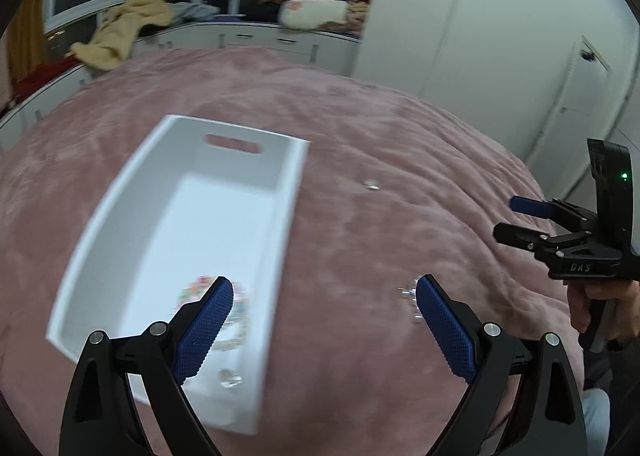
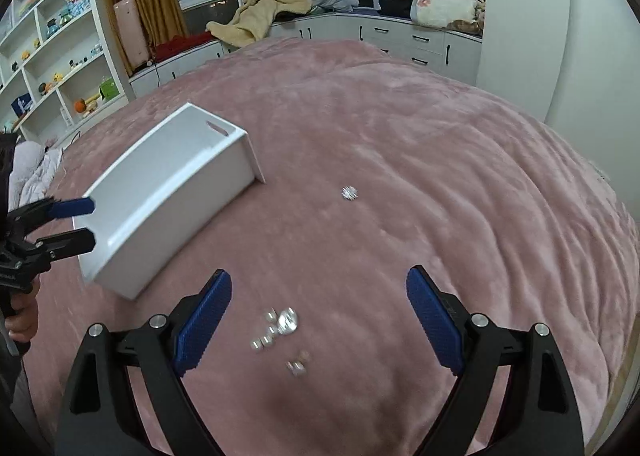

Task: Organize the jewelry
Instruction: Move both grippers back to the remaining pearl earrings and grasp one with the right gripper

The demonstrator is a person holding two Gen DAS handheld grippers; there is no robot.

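Note:
A white box (image 1: 292, 196) with a handle slot lies on the pink blanket. Inside it, near my left gripper (image 1: 325, 284), are a colourful bracelet (image 1: 240, 308) and a small silver piece (image 1: 230, 376). The left gripper is open above the box's right wall, with nothing between its blue pads. My right gripper (image 2: 319, 274) is open and empty over a cluster of silver jewelry (image 2: 280, 326) on the blanket, with another small piece (image 2: 298, 366) nearer me. A lone sparkly piece (image 2: 349, 193) lies farther out. The box (image 2: 160, 216) sits to the left, with the left gripper (image 2: 91, 224) at its near end.
The pink blanket (image 2: 440, 136) covers a wide bed. White window-seat drawers (image 2: 400, 34) with a yellow throw (image 2: 256, 20) run behind it. Open shelves (image 2: 52, 56) stand at the left, a white wardrobe (image 1: 500, 36) at the right. A hand (image 1: 596, 308) holds the right gripper's handle.

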